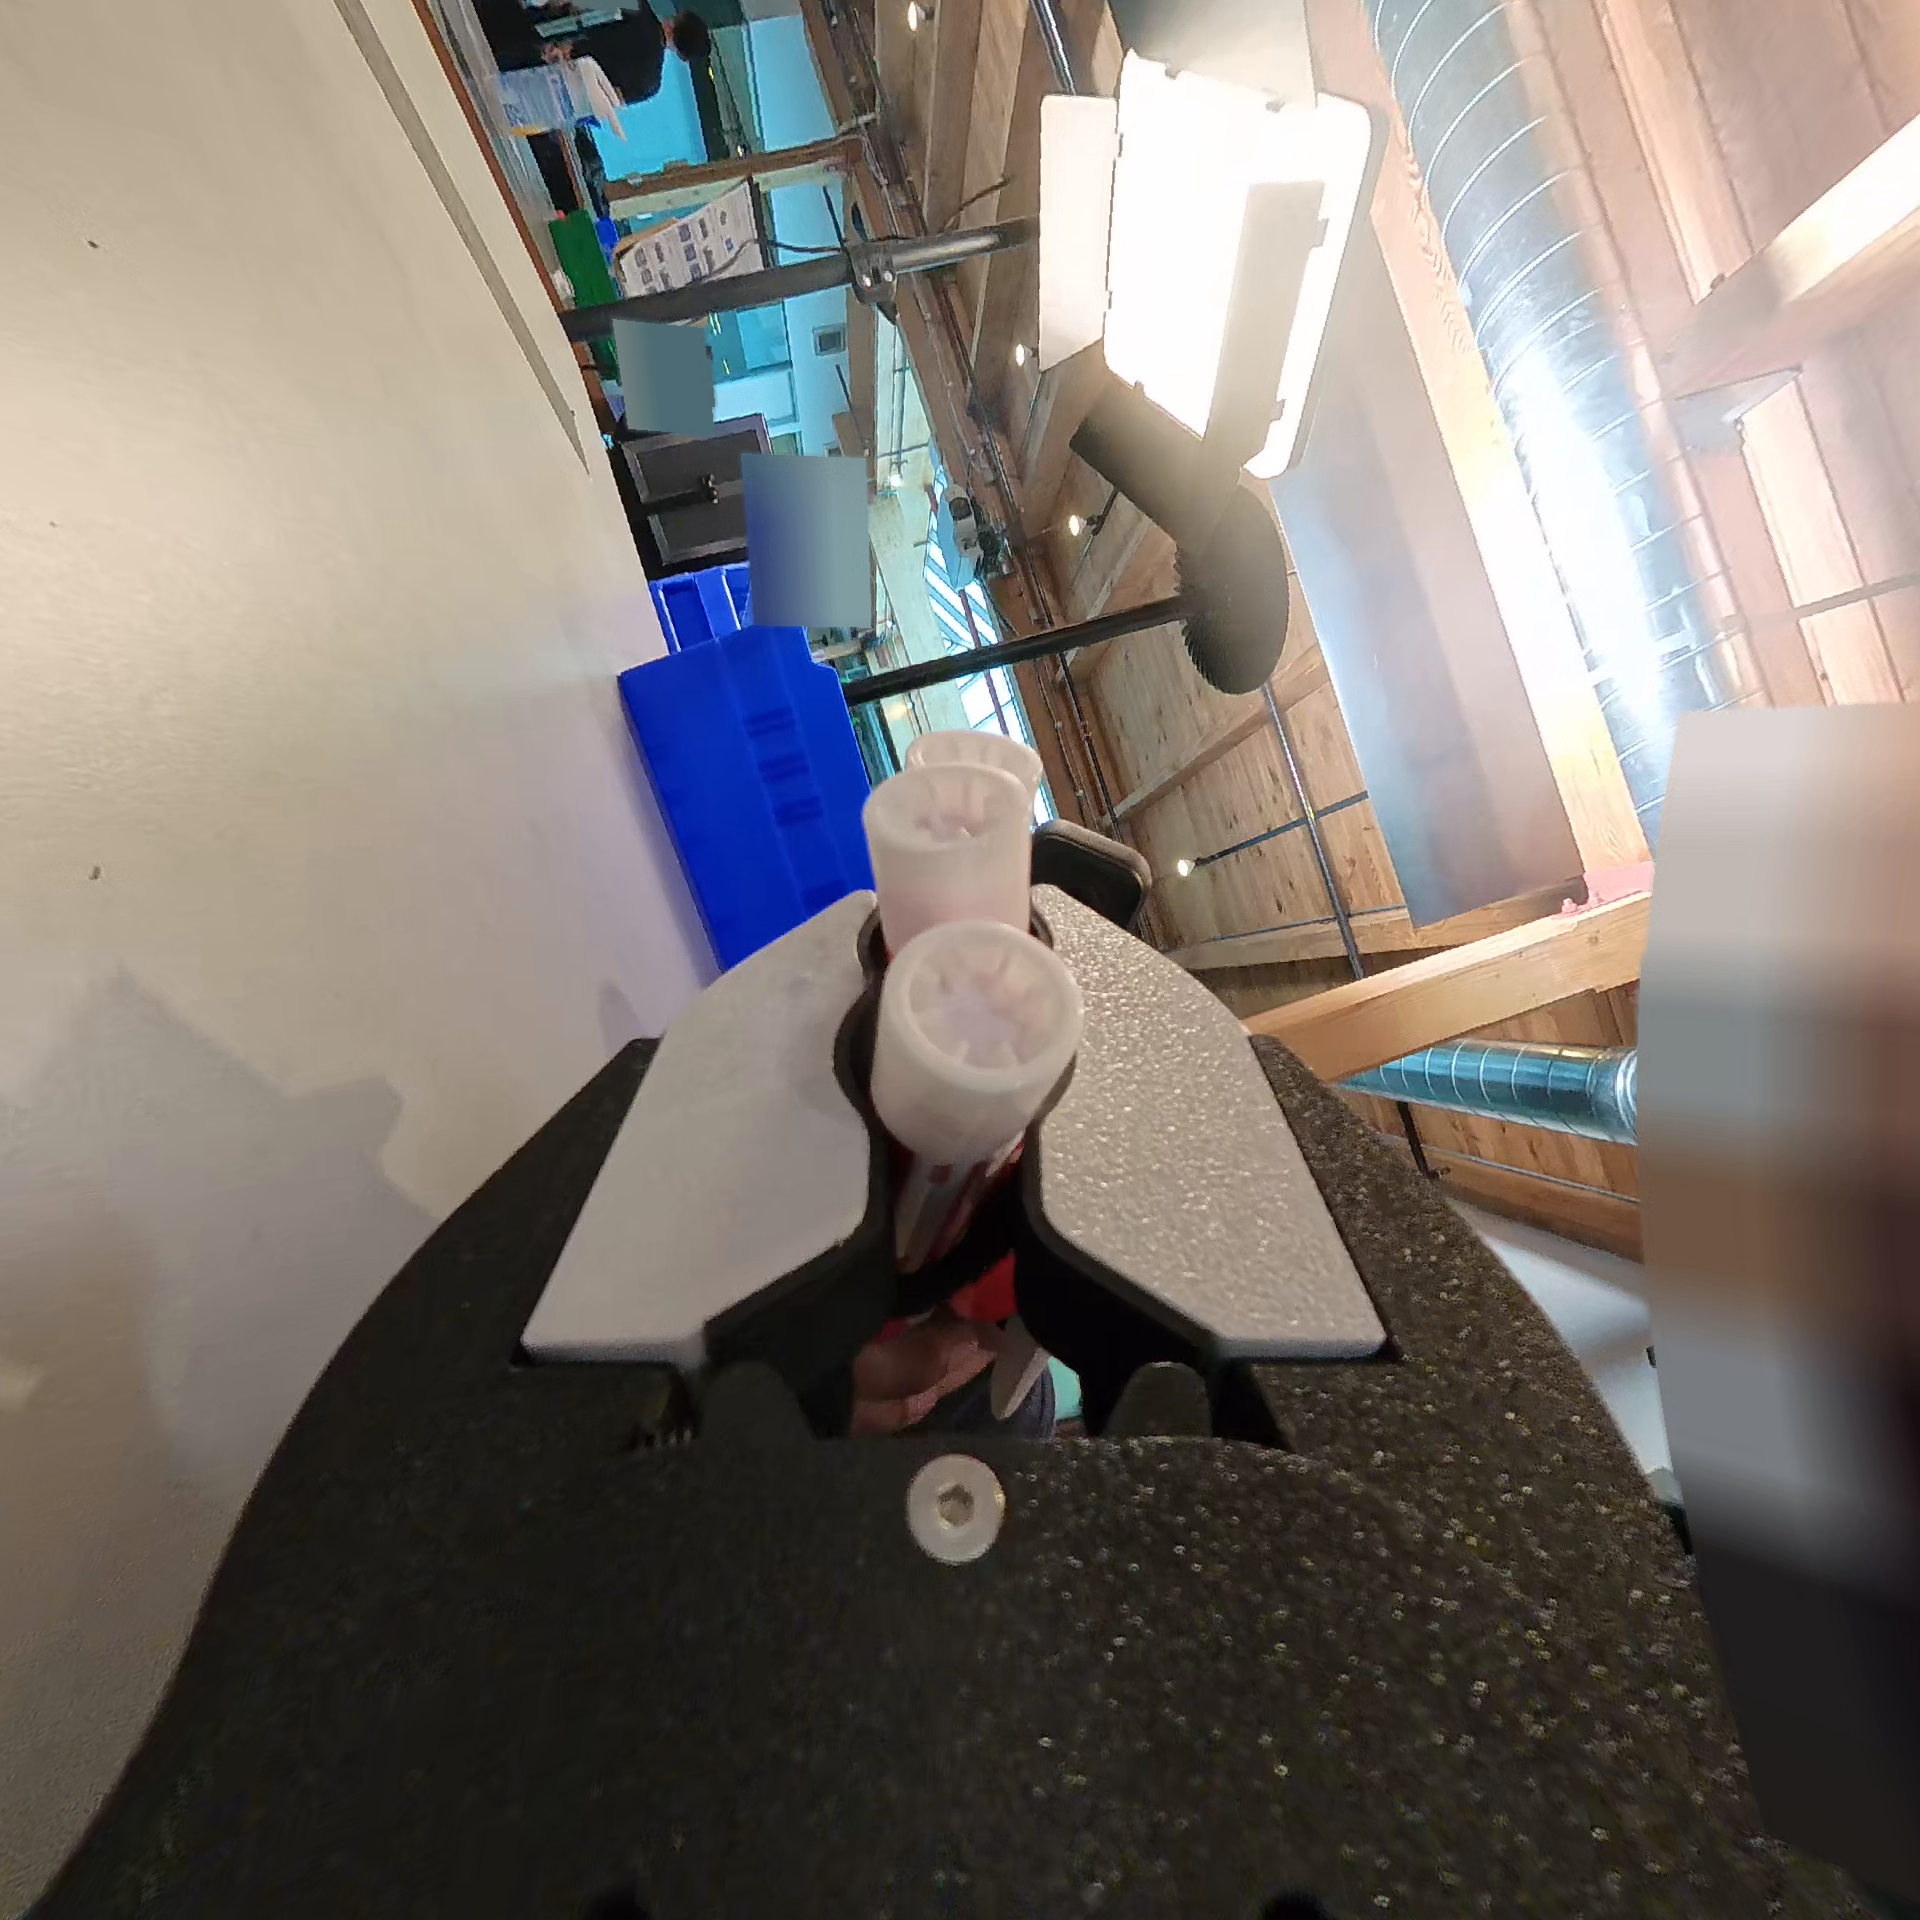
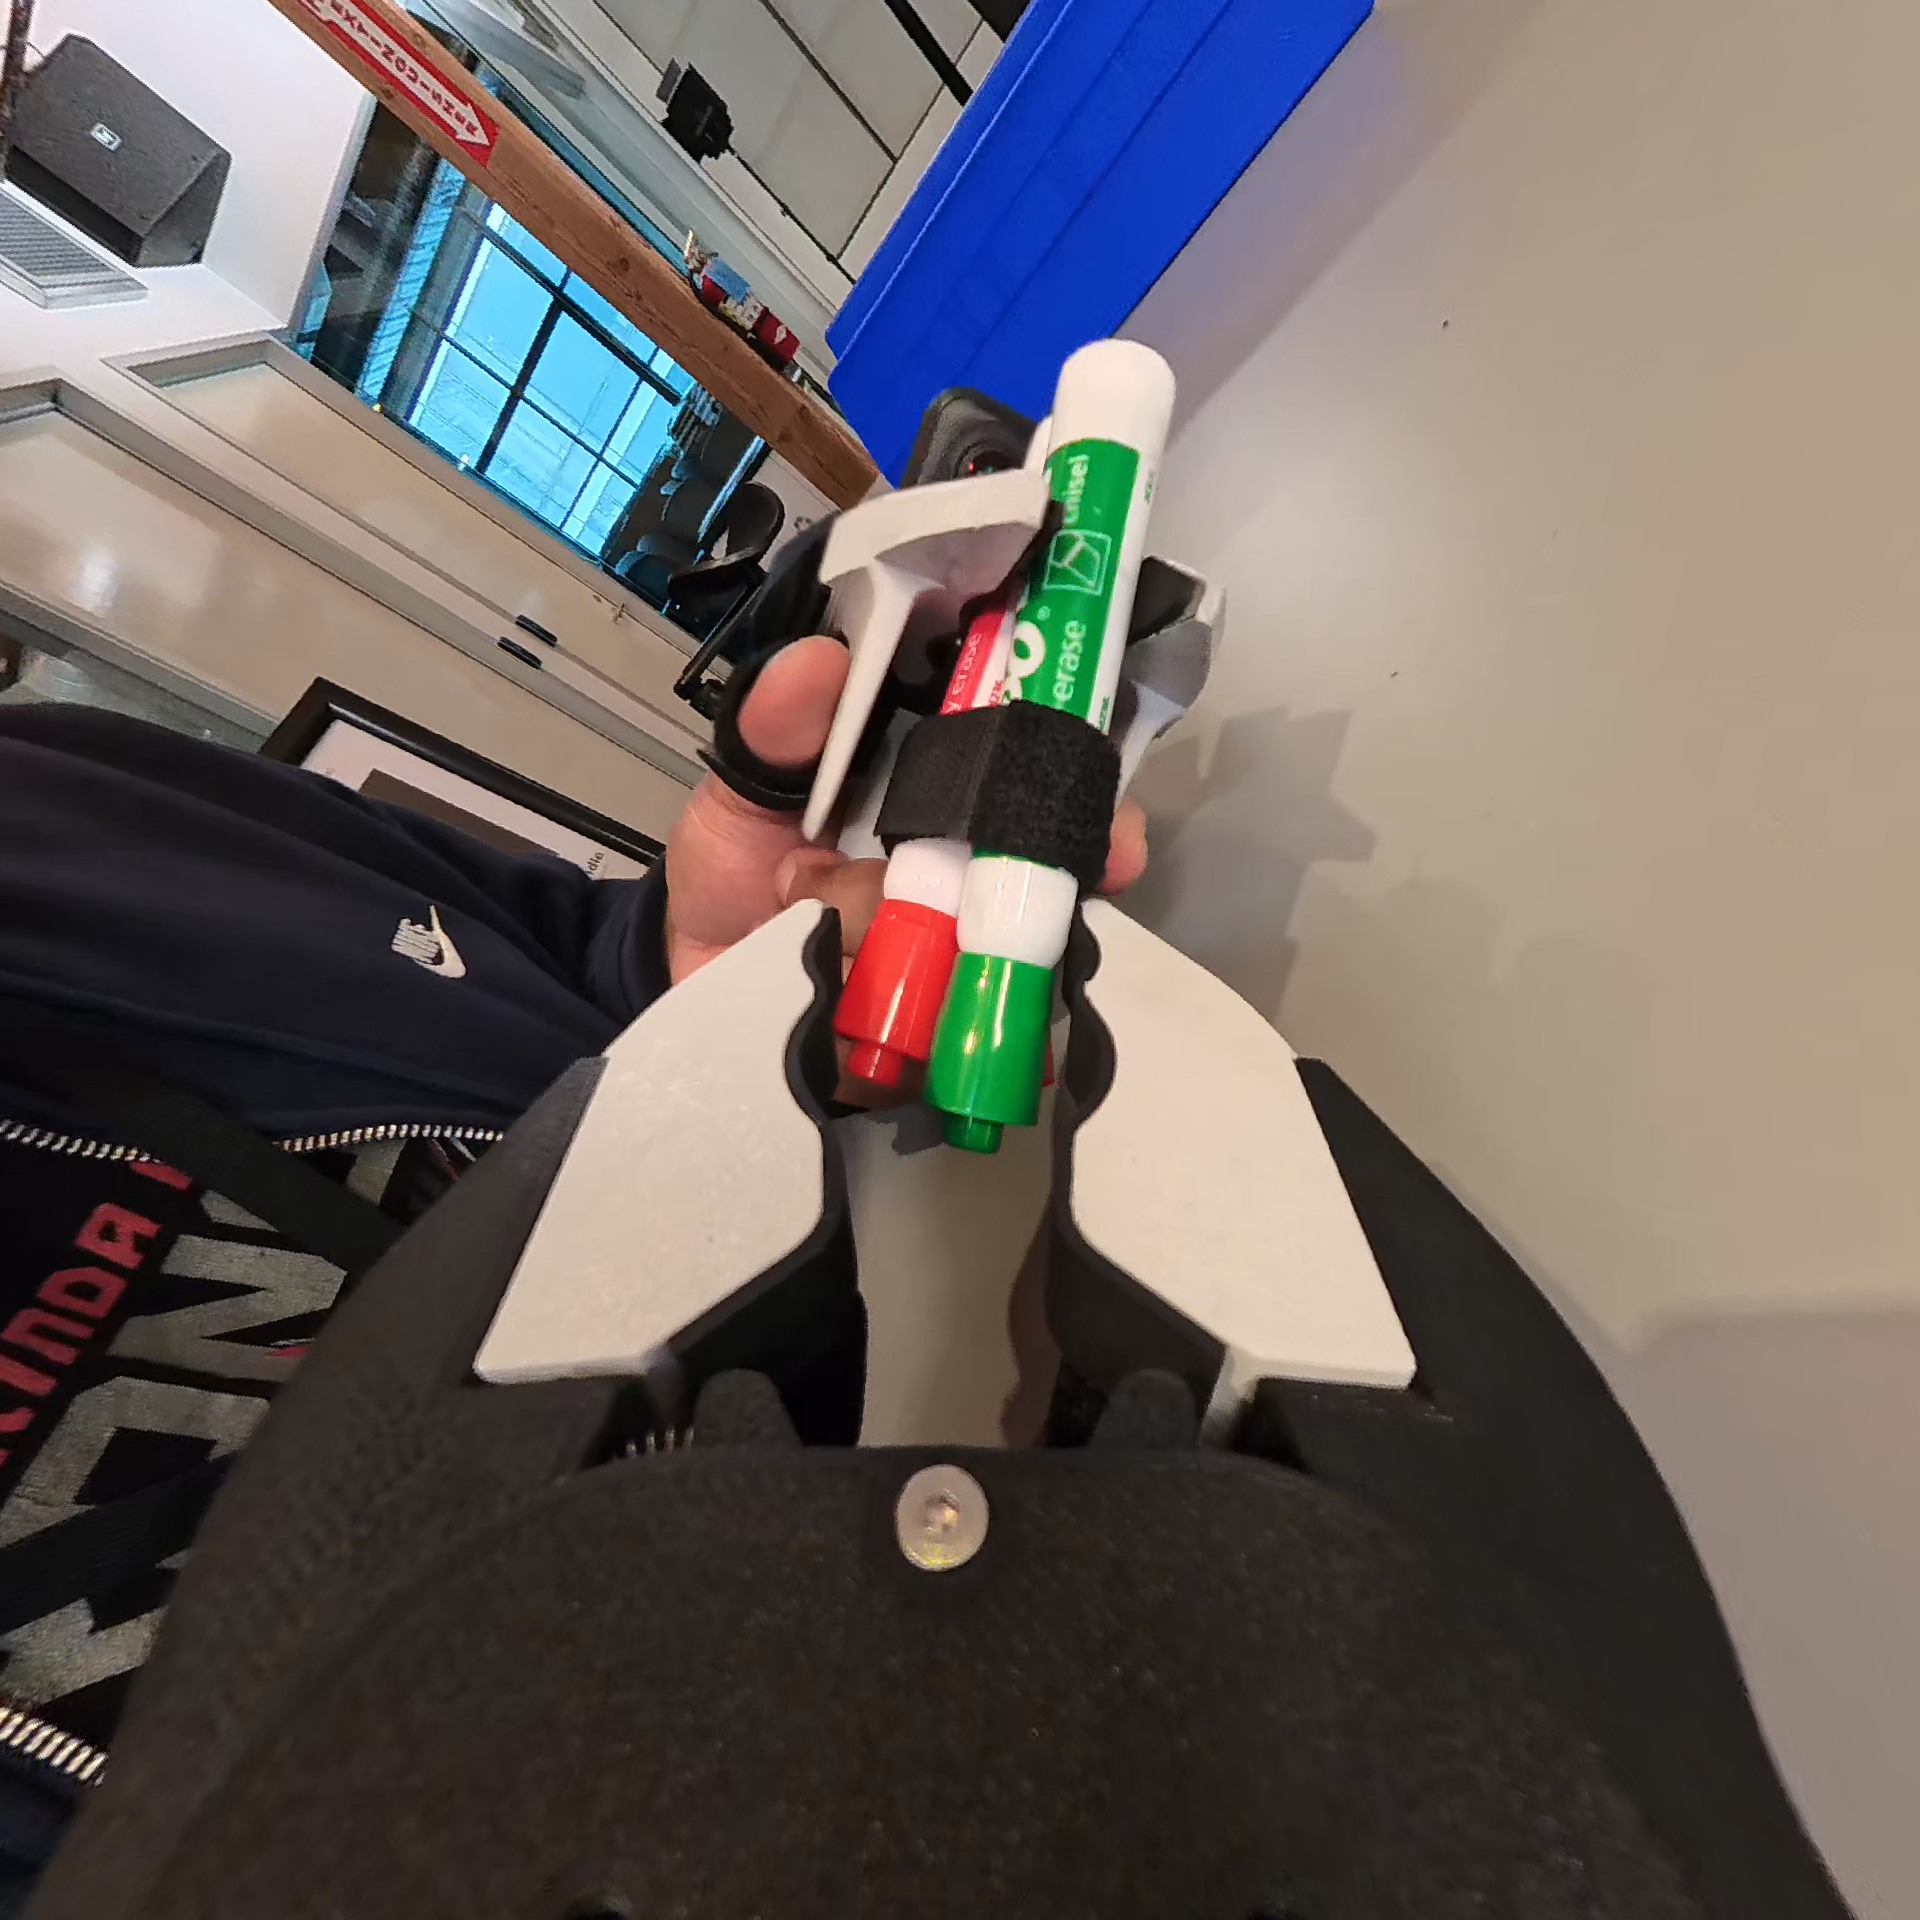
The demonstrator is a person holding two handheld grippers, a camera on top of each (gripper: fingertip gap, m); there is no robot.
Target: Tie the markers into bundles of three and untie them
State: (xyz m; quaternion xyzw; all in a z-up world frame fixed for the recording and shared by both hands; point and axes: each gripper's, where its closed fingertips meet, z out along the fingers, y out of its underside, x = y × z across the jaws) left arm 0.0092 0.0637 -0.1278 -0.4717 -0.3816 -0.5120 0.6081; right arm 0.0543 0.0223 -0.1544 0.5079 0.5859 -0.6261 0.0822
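From the left wrist view we see our left gripper (image 1: 961, 997) clenched around the marker bundle (image 1: 961, 935), three white butt ends poking up between its fingers, the blue bin (image 1: 748, 790) just behind them.

From the right wrist view our right gripper (image 2: 951, 1018) brackets the red and green caps; whether it grips them we cannot tell. A black strap (image 2: 1003, 779) wraps the bundle, the bin beyond it.

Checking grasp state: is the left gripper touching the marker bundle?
Touching. The left wrist view shows the left gripper shut on the marker bundle, both fingers pressed to the barrels; the right wrist view shows it clamping above the black strap.
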